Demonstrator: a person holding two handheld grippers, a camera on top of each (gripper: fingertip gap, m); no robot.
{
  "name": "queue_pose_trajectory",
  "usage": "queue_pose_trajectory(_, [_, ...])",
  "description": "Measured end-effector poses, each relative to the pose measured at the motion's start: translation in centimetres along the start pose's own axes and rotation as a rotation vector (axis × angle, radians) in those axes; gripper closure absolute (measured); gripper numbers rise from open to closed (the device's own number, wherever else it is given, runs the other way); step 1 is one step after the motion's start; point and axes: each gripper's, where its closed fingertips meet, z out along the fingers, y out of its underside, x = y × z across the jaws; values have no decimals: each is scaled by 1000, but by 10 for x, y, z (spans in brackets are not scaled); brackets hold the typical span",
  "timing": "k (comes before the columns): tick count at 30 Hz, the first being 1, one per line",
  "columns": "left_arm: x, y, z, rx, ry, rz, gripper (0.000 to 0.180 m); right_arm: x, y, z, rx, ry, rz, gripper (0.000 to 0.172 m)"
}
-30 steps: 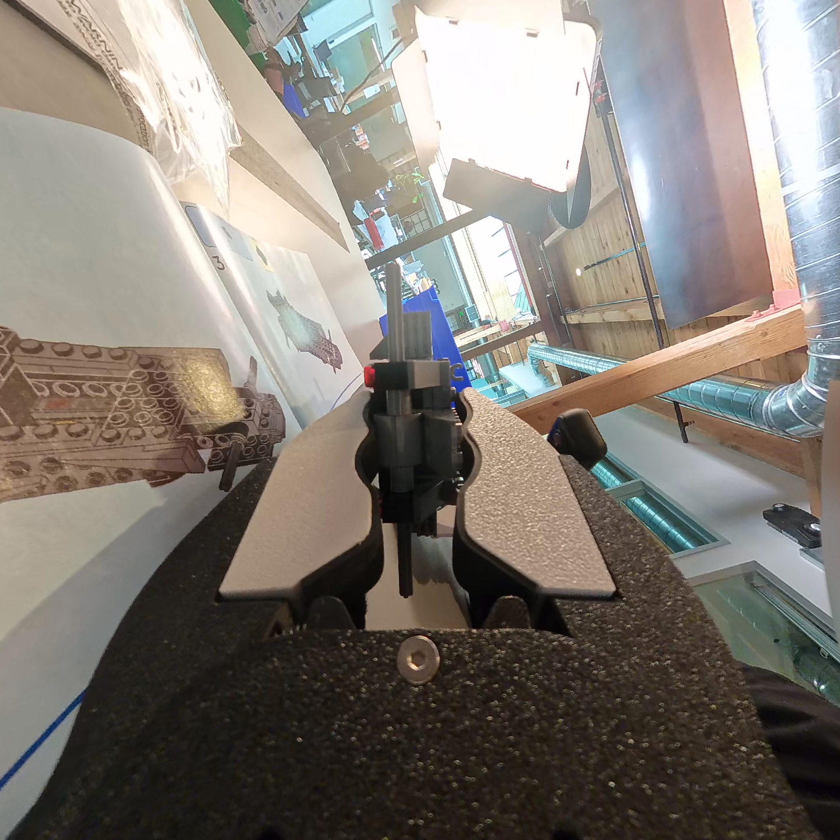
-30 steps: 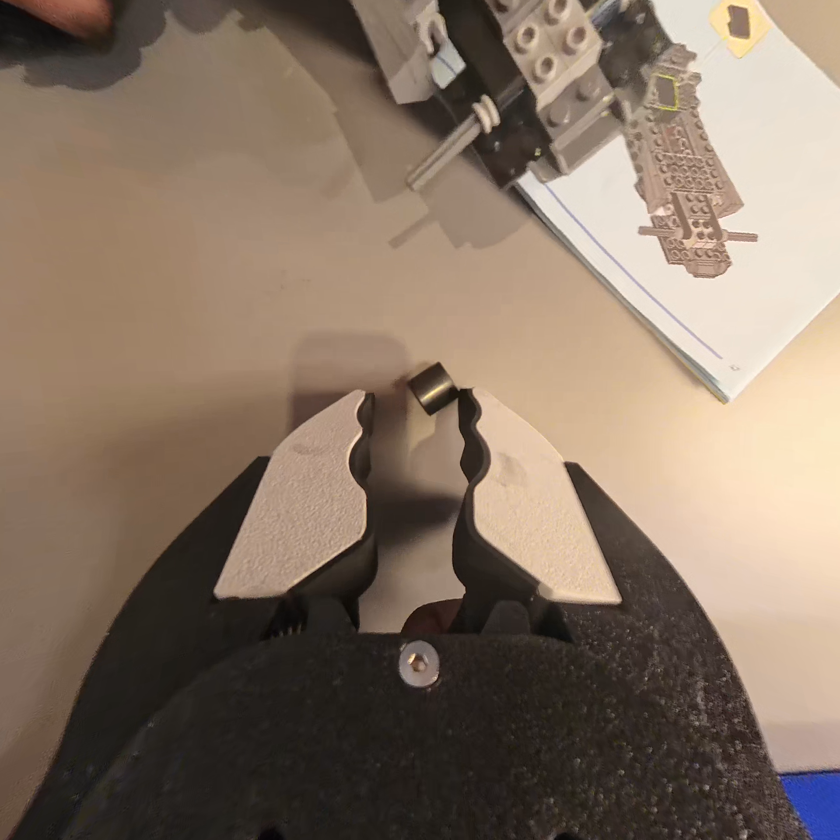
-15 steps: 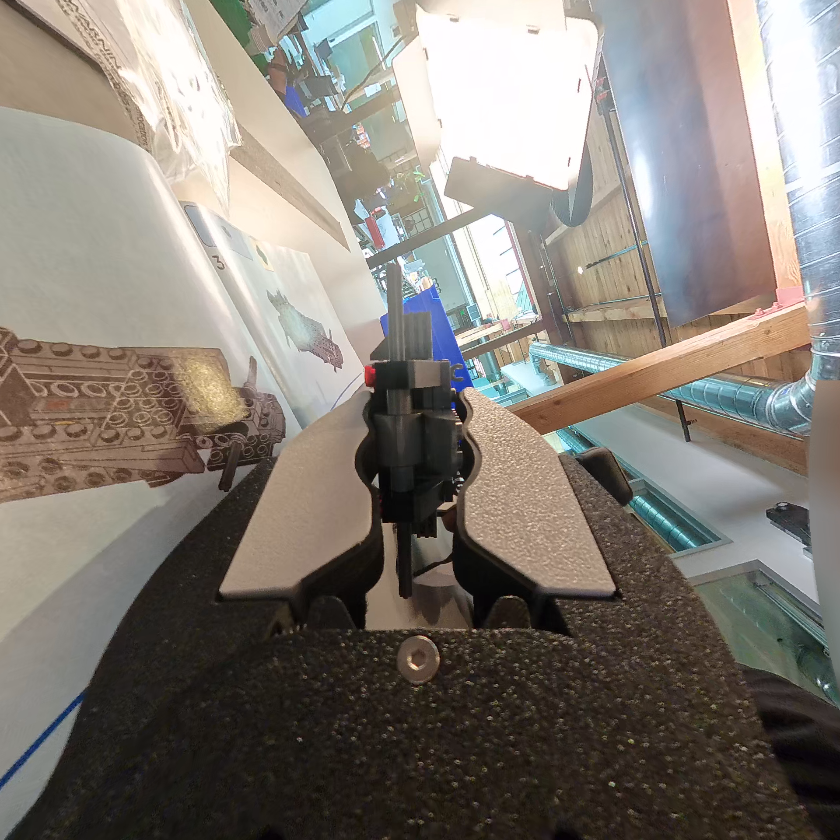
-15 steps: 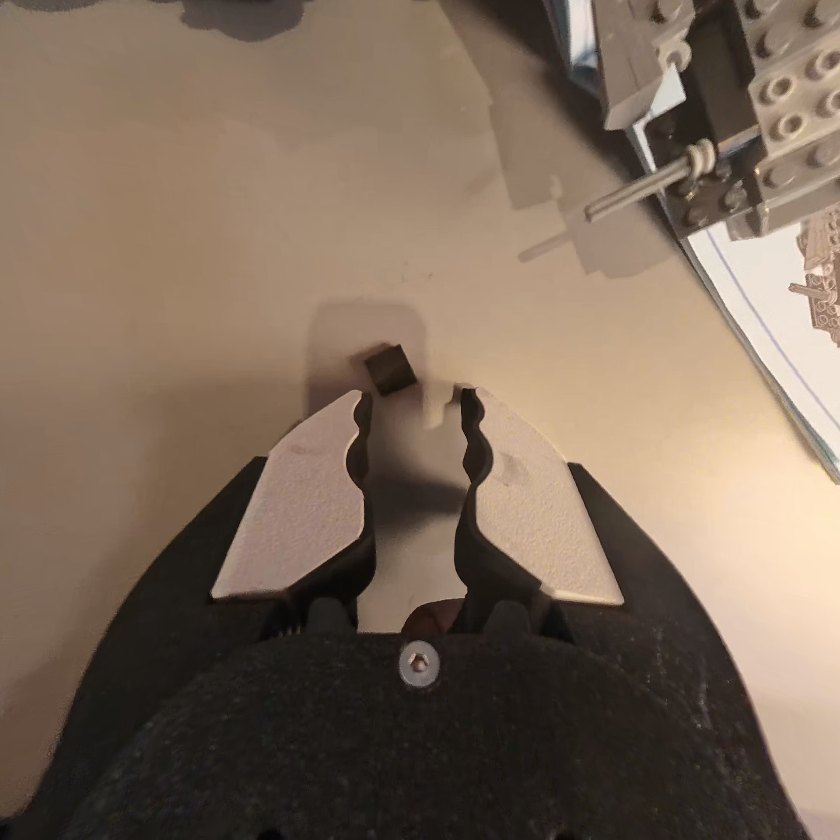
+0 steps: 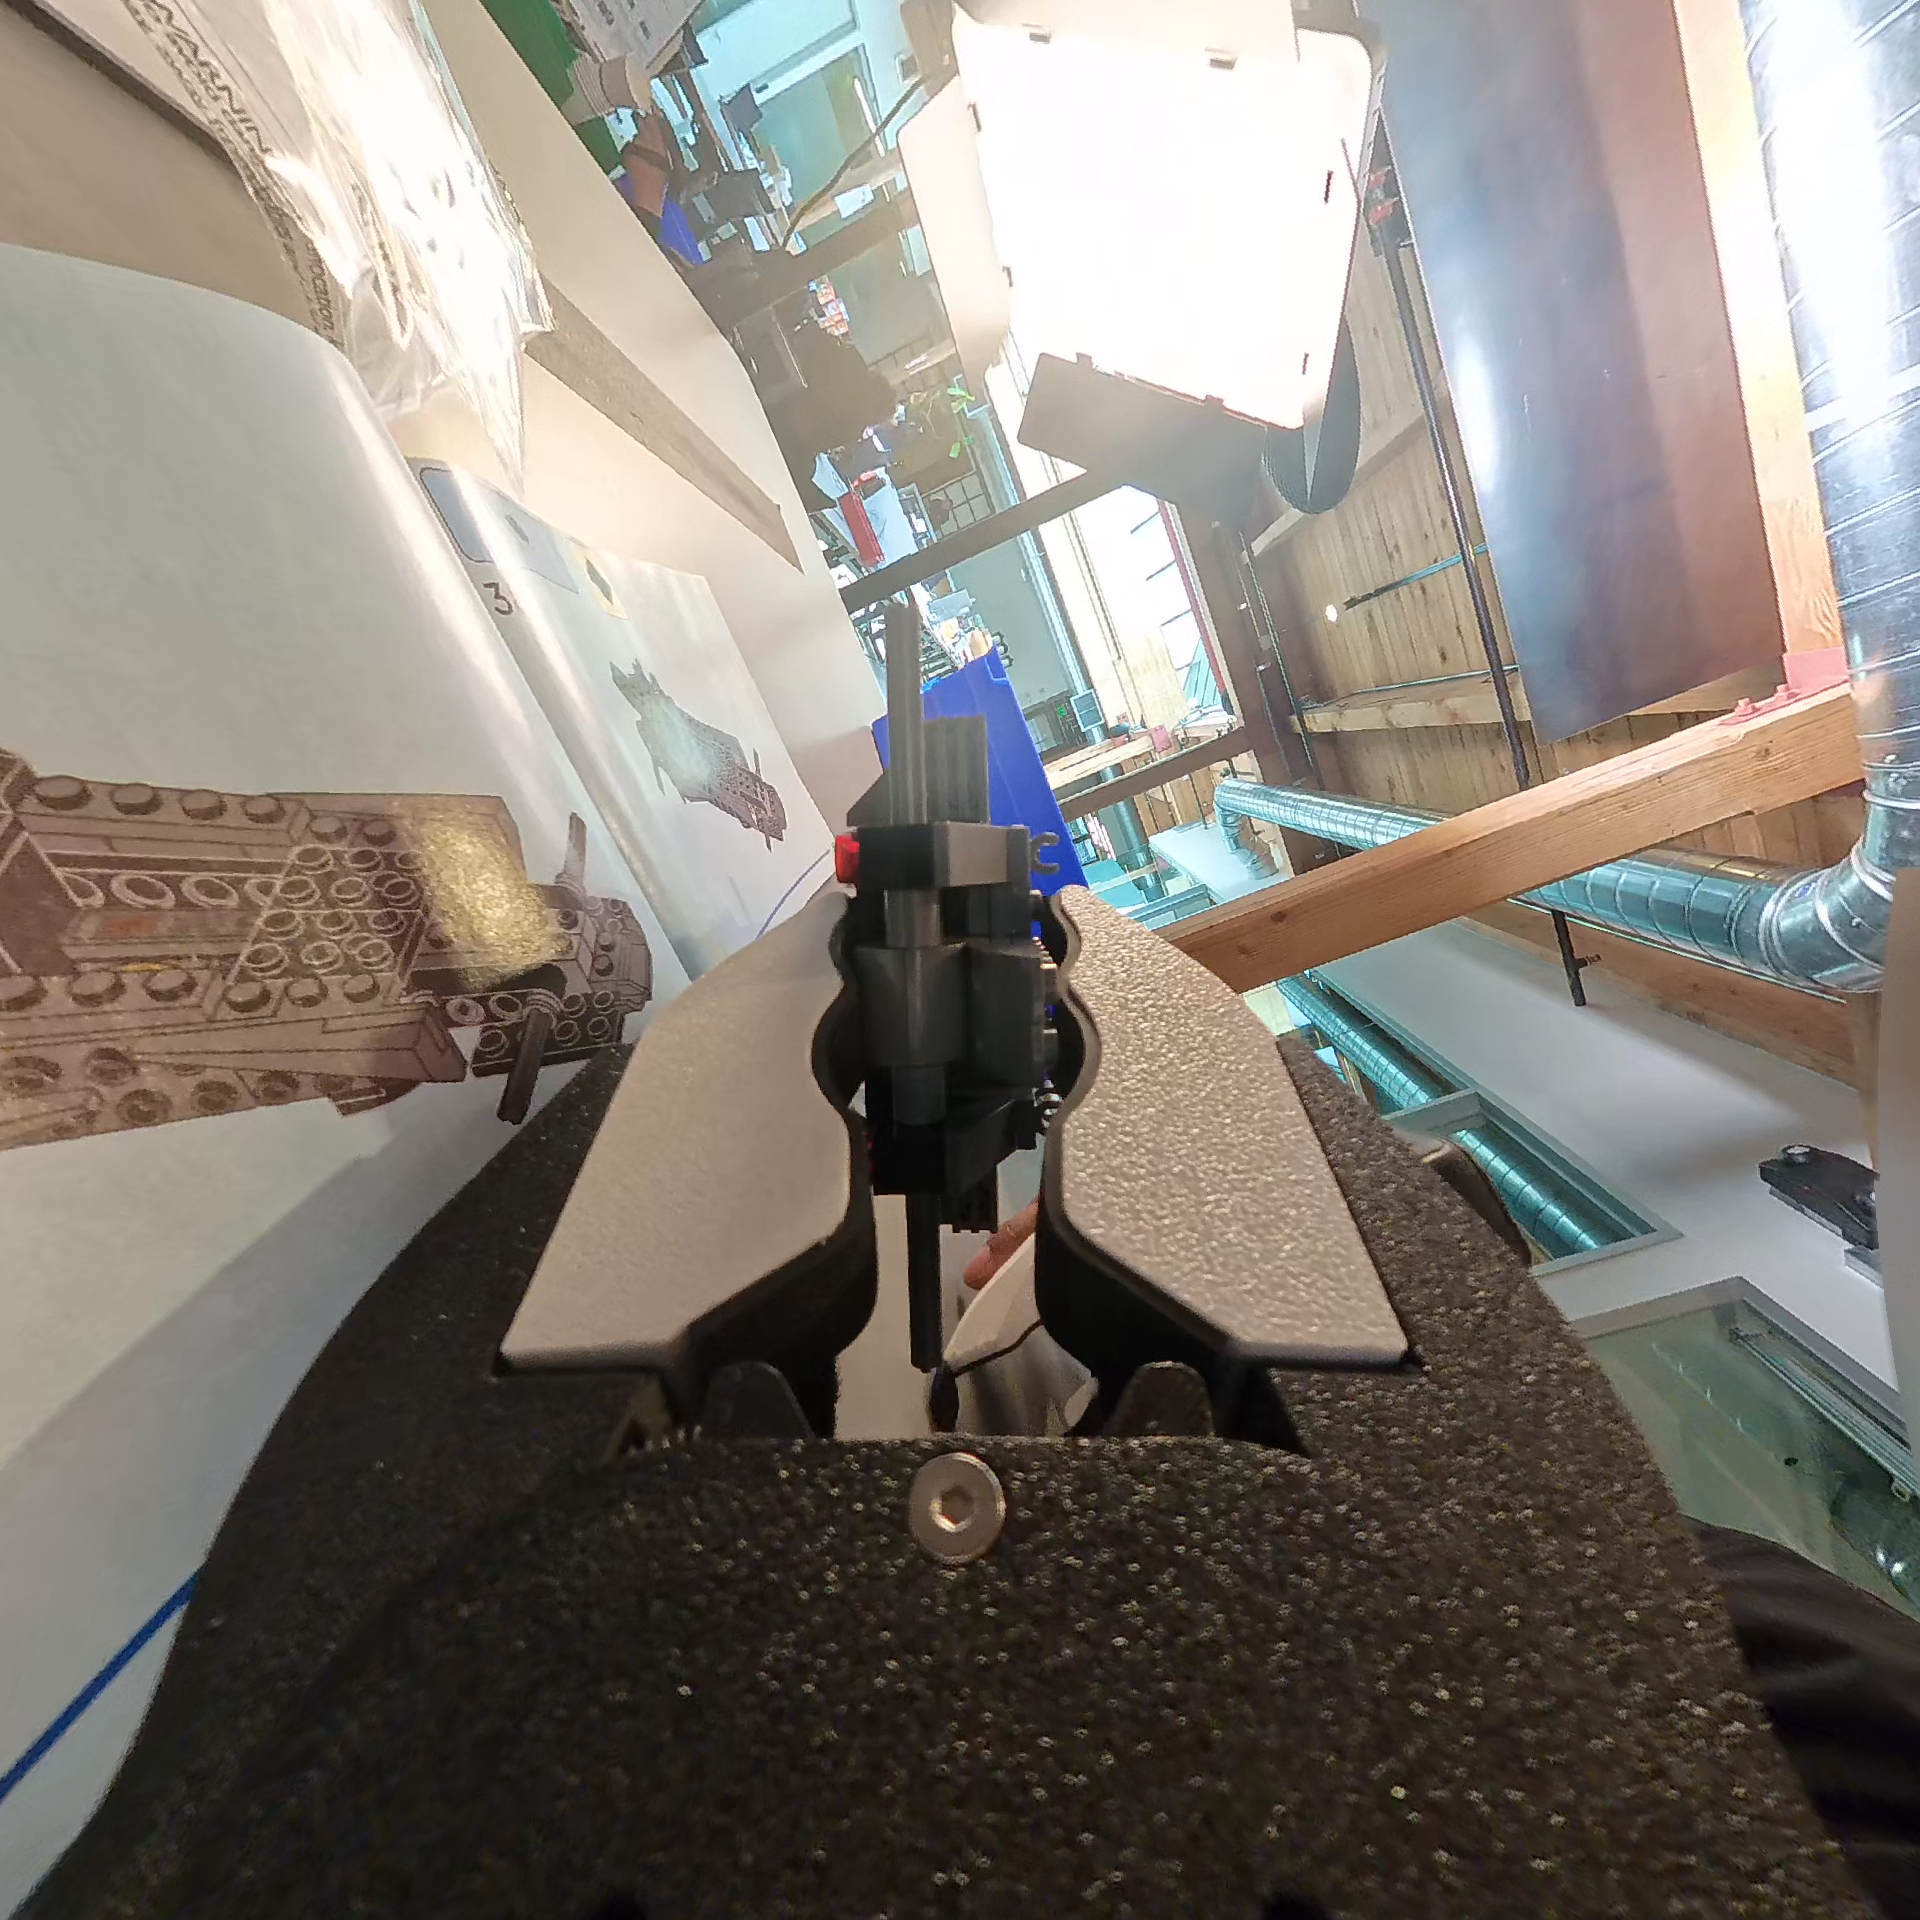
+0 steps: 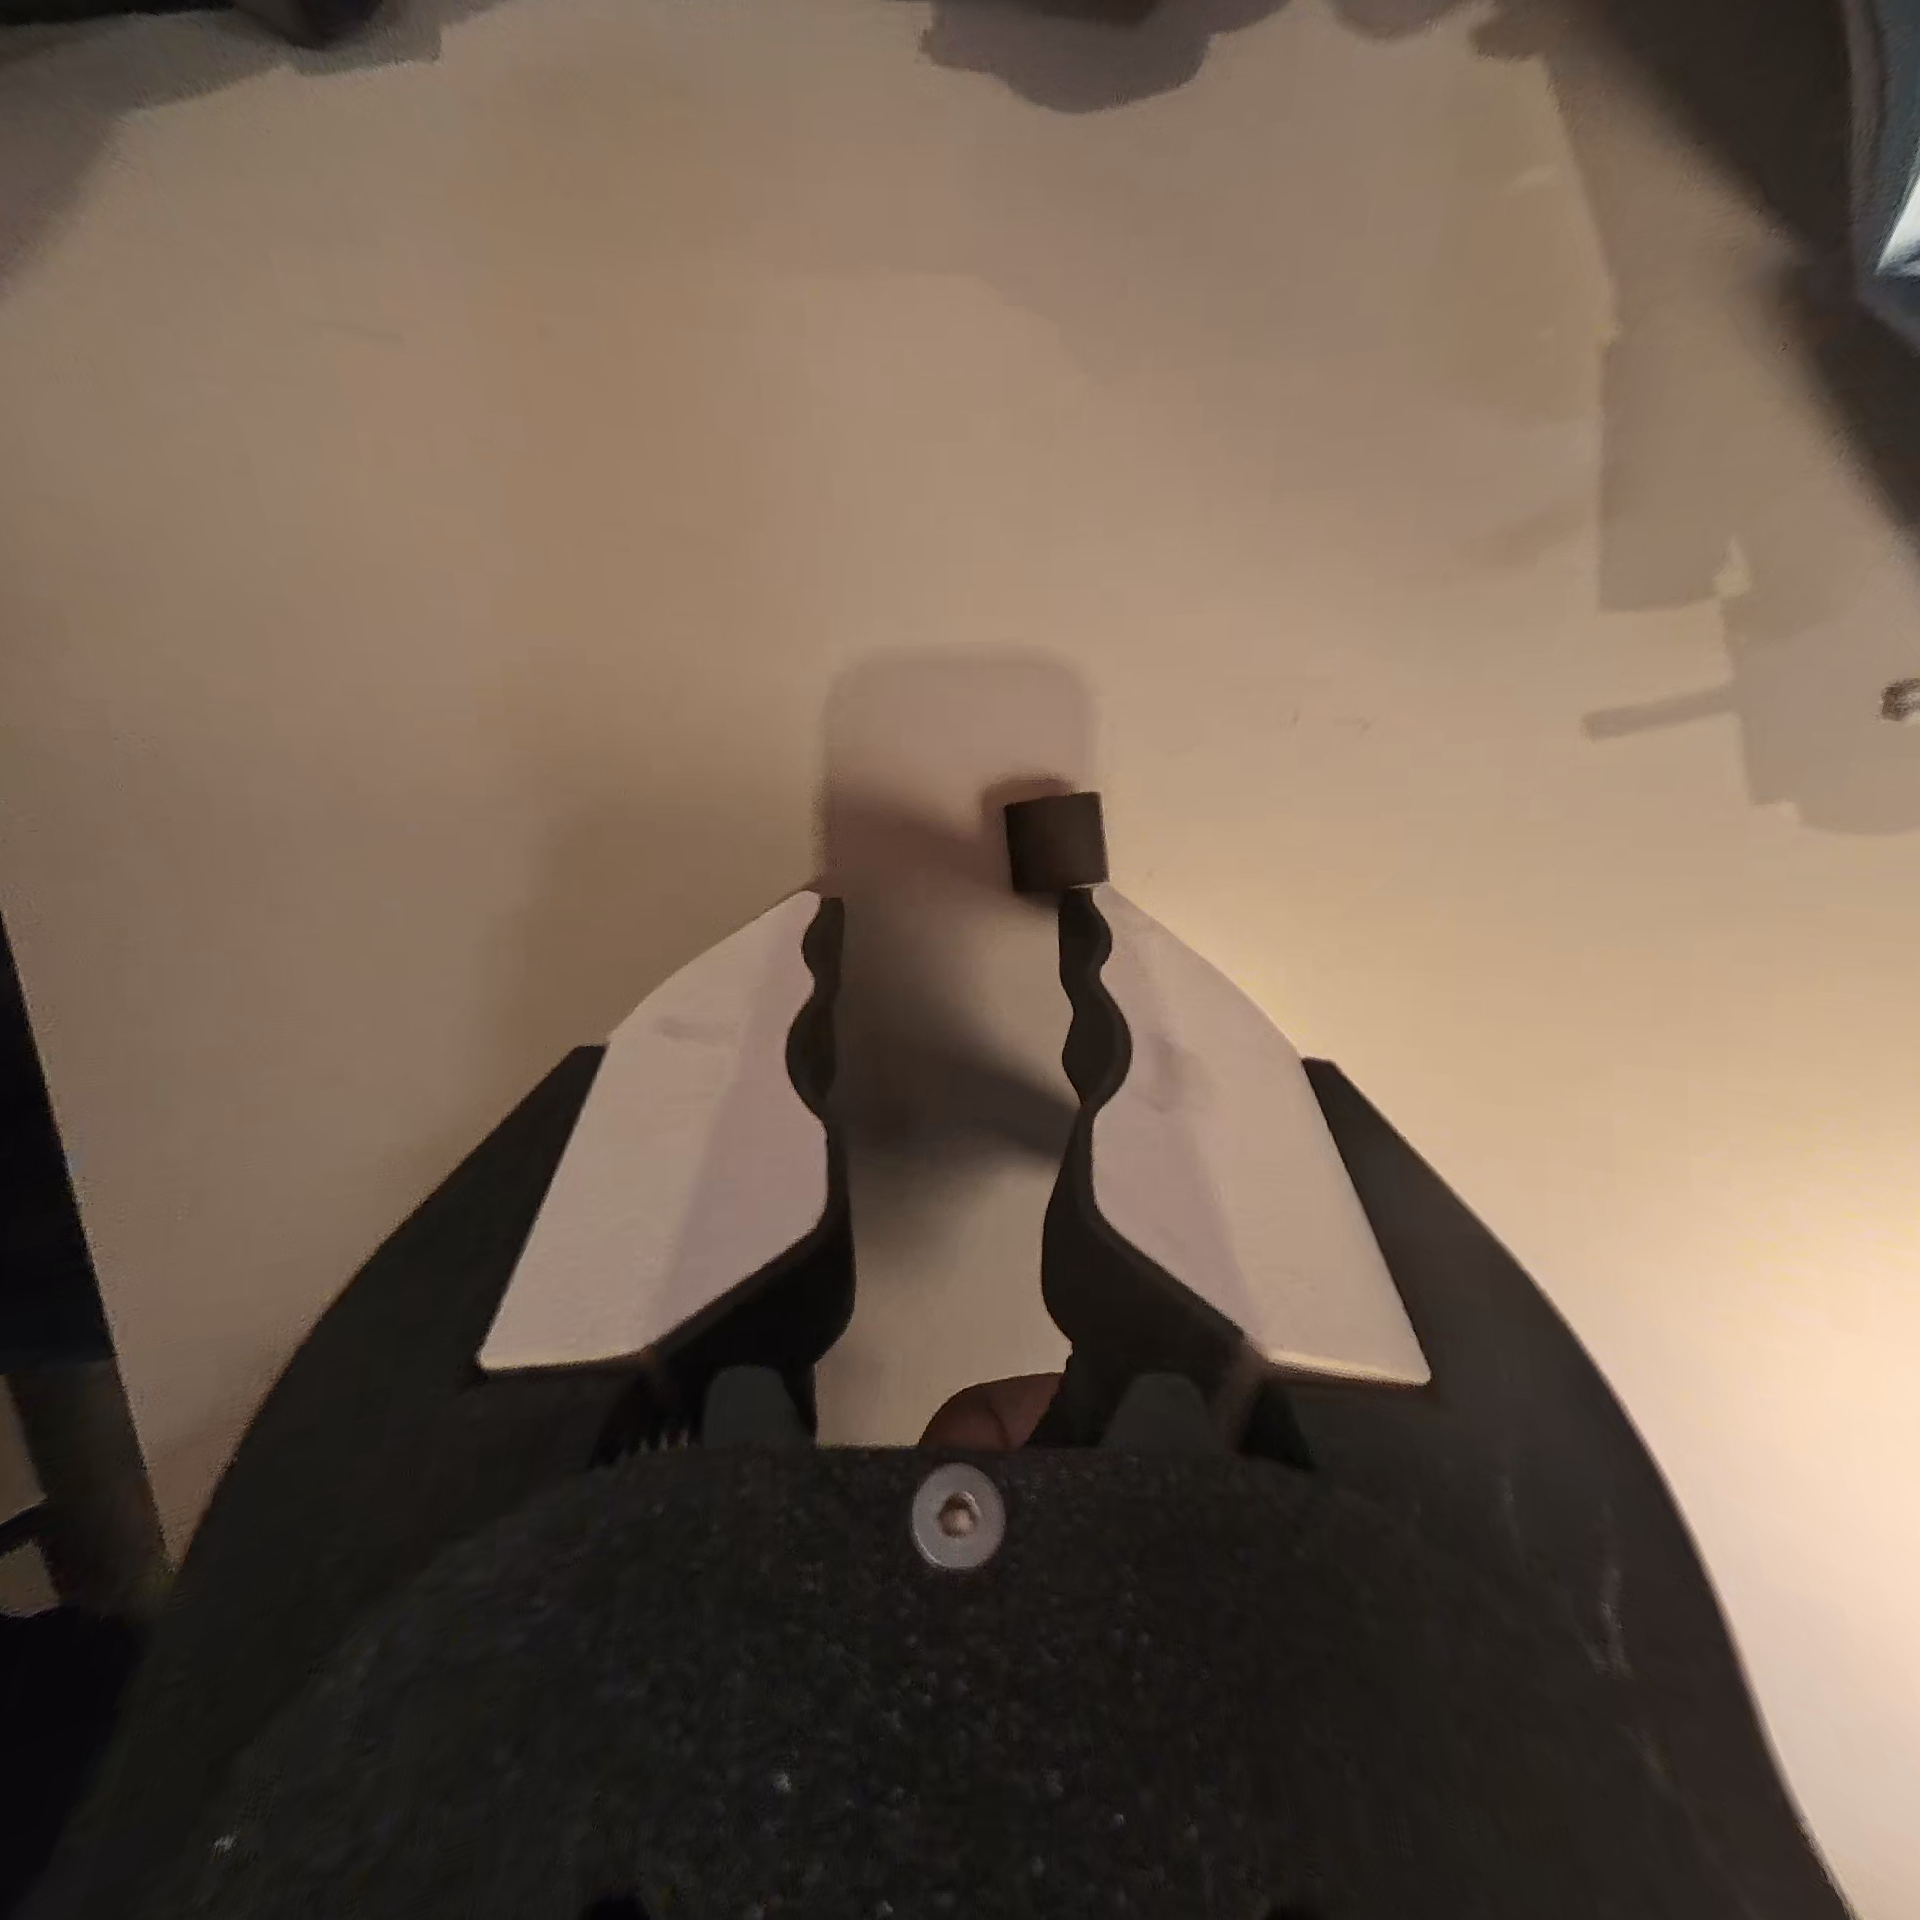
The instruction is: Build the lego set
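While left hand-held gripper (image 5: 948,997) clamps studded grey brick assembly (image 5: 940,1029), right hand-held gripper (image 6: 948,909) gapes; small dark cylinder (image 6: 1055,840), seemingly touching fingertip.

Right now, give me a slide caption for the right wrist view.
Open right gripper above a beige table, a small dark cylinder just beyond its right fingertip.

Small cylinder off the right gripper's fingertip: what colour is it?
Dark, near black; the small cylinder shows best in the right wrist view.

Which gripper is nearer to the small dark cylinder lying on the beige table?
Right. The right gripper is open just behind the small dark cylinder. The left gripper clamps a grey brick assembly; no cylinder shows there.
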Motion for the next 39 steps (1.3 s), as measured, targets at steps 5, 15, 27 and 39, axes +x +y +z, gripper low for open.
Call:
queue_pose_trajectory(5, [0, 0, 0, 2, 1, -2, 149, -15, -9, 8, -1, -34, -51, 131])
queue_pose_trajectory(15, [0, 0, 0, 2, 0, -2, 149, -10, -28, 19, 41, 44, -125, 131])
queue_pose_trajectory(27, [-1, -1, 0, 7, 4, -15, 149, 28, -46, 4, 177, 198, -50, 133])
queue_pose_trajectory(39, [-1, -2, 0, 3, 6, -27, 149, 30, -33, 13, 133, 148, -23, 142])
